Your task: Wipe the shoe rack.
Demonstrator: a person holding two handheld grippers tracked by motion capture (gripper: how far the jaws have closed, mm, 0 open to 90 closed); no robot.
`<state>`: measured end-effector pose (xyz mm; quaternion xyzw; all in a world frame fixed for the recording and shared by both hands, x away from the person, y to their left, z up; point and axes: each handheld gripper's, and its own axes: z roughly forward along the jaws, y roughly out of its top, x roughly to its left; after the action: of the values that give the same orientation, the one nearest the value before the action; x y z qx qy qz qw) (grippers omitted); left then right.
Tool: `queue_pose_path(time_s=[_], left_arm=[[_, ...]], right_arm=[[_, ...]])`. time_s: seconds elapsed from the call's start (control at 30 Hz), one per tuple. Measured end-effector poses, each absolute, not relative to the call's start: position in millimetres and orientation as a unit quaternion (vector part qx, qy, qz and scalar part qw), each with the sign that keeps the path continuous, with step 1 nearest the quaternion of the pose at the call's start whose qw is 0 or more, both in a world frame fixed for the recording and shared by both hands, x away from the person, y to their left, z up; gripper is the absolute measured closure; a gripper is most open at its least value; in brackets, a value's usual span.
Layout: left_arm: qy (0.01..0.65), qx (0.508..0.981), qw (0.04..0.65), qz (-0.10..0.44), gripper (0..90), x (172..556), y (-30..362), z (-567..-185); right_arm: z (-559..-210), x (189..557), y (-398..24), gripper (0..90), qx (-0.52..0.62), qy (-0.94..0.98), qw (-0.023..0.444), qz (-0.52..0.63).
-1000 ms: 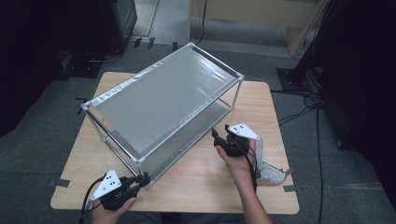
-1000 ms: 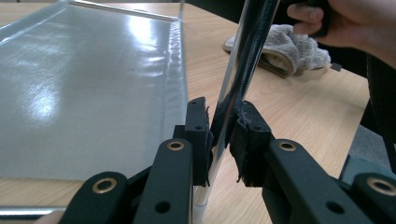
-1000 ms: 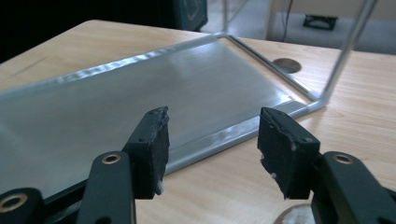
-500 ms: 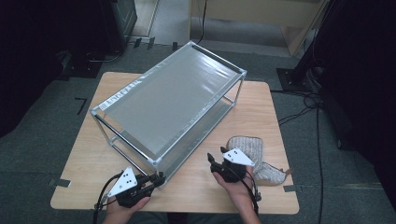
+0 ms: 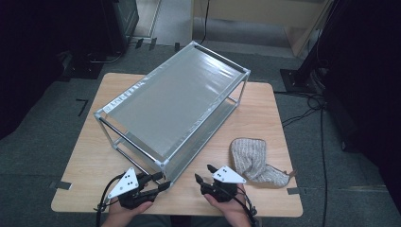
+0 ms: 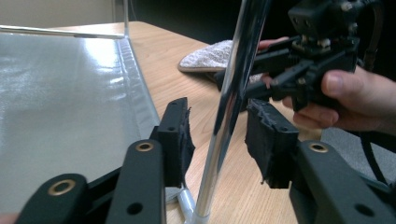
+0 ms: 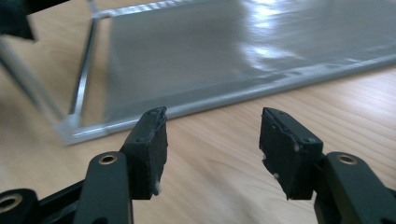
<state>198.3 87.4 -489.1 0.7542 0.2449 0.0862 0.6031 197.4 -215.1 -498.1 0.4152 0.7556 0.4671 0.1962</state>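
Diagonally: rack (image 5: 170, 106) long axis near-left to far-right.

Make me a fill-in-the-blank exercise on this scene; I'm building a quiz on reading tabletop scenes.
1. The metal post of the shelf rack stands between the jaws of the ____ tongs, untouched by its pads.
2. The knitted slipper lies on the wooden ____.
3. The right tongs stand ____, with nothing between the jaws.
4. The rack has ____ fabric shelves.

Missing words: left; table; open; two
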Motion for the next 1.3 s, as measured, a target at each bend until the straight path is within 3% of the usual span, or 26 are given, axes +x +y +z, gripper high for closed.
queue_pose_path(time_s=[0.3,0.6,0.83,0.87,1.07,1.3], left_arm=[[0.269,0.743,0.603,0.108,53.0,193,106,-486],[0.297,0.734,0.597,0.128,53.1,187,125,-486],[0.317,0.729,0.590,0.142,53.9,183,137,-486],[0.325,0.725,0.590,0.145,54.0,181,141,-487],[0.341,0.721,0.583,0.154,54.4,181,147,-488],[0.346,0.720,0.580,0.159,54.6,183,149,-487]], right_arm=[[-496,192,-186,40.0,0.360,0.769,0.152,0.506],[-495,192,-160,42.3,0.322,0.780,0.141,0.517],[-494,197,-150,55.6,0.320,0.778,0.145,0.521],[-494,198,-147,63.3,0.321,0.776,0.144,0.523],[-493,199,-143,81.7,0.321,0.775,0.160,0.520],[-493,202,-149,89.9,0.336,0.767,0.171,0.520]])
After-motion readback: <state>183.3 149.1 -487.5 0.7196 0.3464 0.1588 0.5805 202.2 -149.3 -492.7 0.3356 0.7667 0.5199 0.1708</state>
